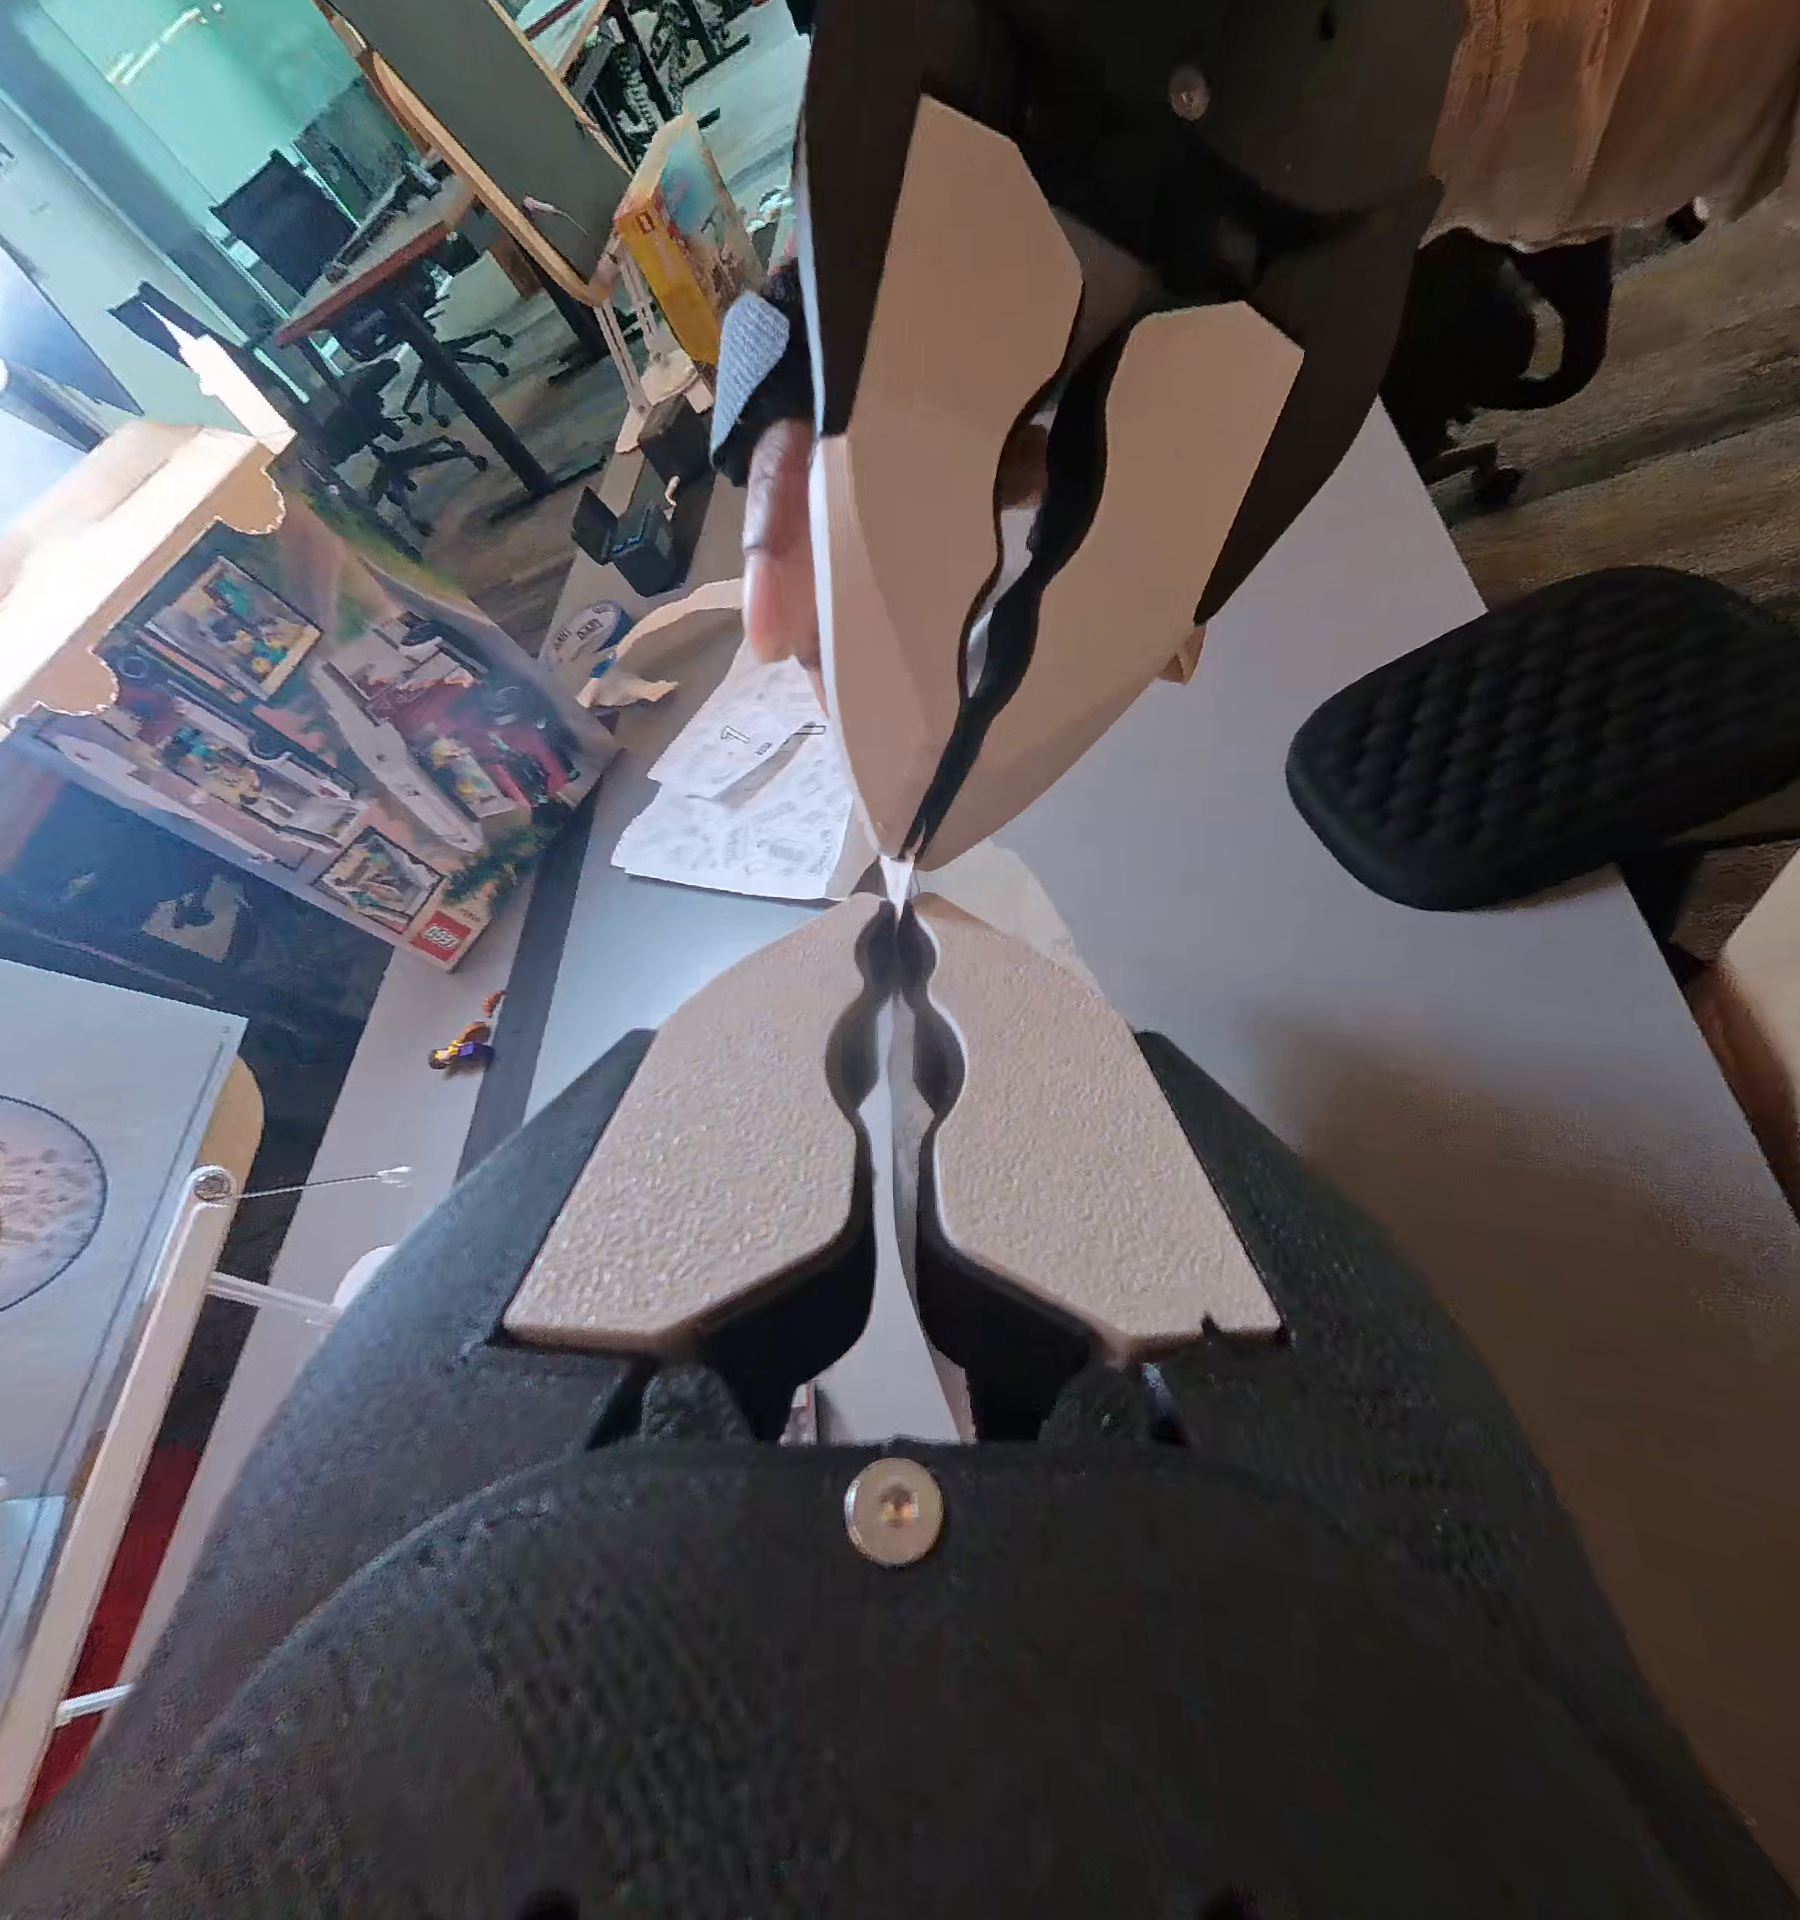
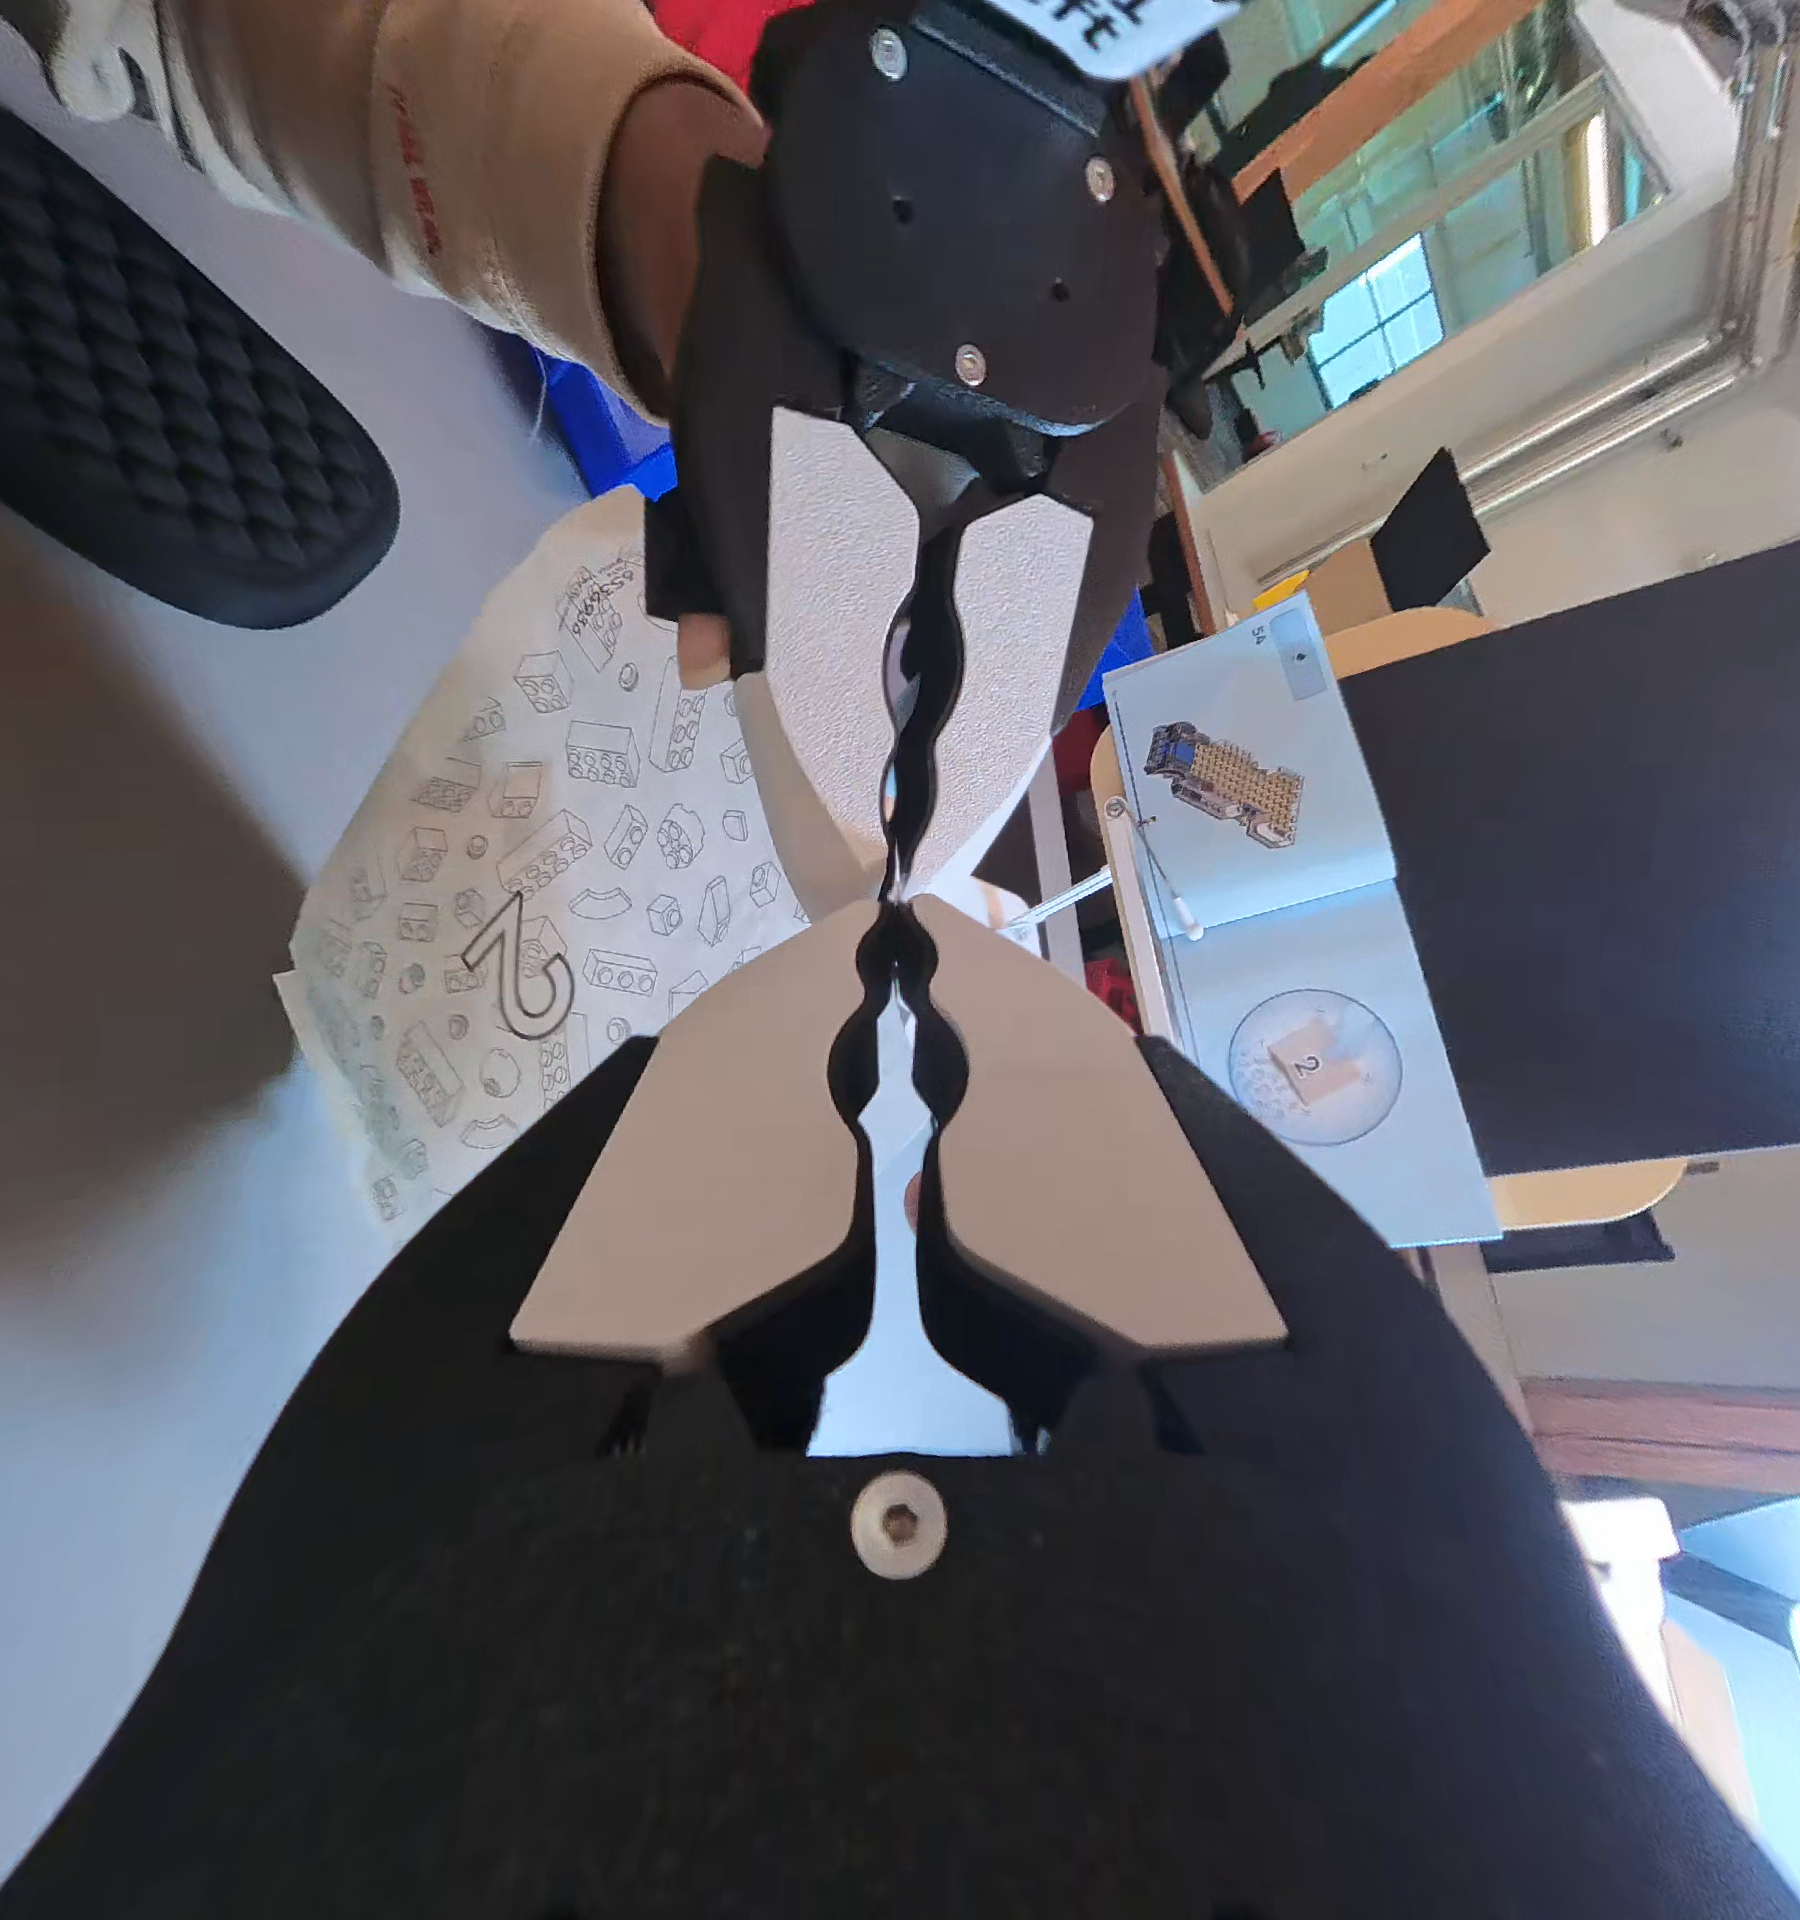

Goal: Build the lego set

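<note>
Both sets of jaws stand closed, tip to tip, and we see a thin white paper strip pinched between the left gripper and right gripper. From our left gripper the right one lies at twelve o'clock, with the printed paper bag at ten o'clock of the right. How far the strip runs inside the fingers is hidden.

Grey table bears printed paper bags, toy box.
</note>
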A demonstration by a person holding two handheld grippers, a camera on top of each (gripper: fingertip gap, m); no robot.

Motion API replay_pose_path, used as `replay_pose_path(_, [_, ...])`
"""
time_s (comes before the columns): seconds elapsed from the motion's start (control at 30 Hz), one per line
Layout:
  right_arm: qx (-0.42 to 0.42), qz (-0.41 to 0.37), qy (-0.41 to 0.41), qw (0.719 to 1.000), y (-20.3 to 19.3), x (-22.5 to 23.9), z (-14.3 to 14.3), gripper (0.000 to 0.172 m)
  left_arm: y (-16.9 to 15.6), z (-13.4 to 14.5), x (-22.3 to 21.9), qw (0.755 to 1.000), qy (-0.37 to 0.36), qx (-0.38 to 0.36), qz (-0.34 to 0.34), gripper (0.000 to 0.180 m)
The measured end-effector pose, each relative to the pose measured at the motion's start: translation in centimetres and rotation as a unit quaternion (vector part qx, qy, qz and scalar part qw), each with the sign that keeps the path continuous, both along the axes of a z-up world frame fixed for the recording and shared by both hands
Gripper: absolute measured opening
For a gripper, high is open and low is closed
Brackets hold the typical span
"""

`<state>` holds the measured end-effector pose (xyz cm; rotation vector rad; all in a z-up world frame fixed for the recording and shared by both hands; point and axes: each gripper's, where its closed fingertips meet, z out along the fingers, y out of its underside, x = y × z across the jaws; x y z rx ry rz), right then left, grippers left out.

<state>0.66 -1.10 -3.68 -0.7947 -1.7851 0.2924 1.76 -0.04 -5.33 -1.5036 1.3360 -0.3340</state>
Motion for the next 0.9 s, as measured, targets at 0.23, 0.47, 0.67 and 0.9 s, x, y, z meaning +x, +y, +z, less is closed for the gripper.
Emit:
replay_pose_path(0.23, [-0.116, -0.04, -0.006, 0.992, 0.2, -0.4, 0.9, 0.0, 0.2, 1.1, -0.2, 0.999, -0.01, 0.049, 0.012, 0.001])
replay_pose_path(0.47, [-0.171, -0.042, -0.021, 0.984, 0.2, -0.4, 0.2, 0.0, 0.3, 0.8, -0.3, 0.997, 0.013, 0.08, 0.019, 0.0])
replay_pose_path(0.67, [-0.146, -0.019, -0.014, 0.989, -0.3, -0.5, 0.4, 0.0, -0.4, 0.8, -0.3, 1.0, -0.016, 0.01, -0.008, 0.0])
replay_pose_path(0.9, [-0.026, 0.03, 0.025, 0.999, -1.5, -1.2, 1.3, 0.0, -2.5, 1.6, -0.7, 0.97, -0.125, -0.182, -0.106, 0.0])
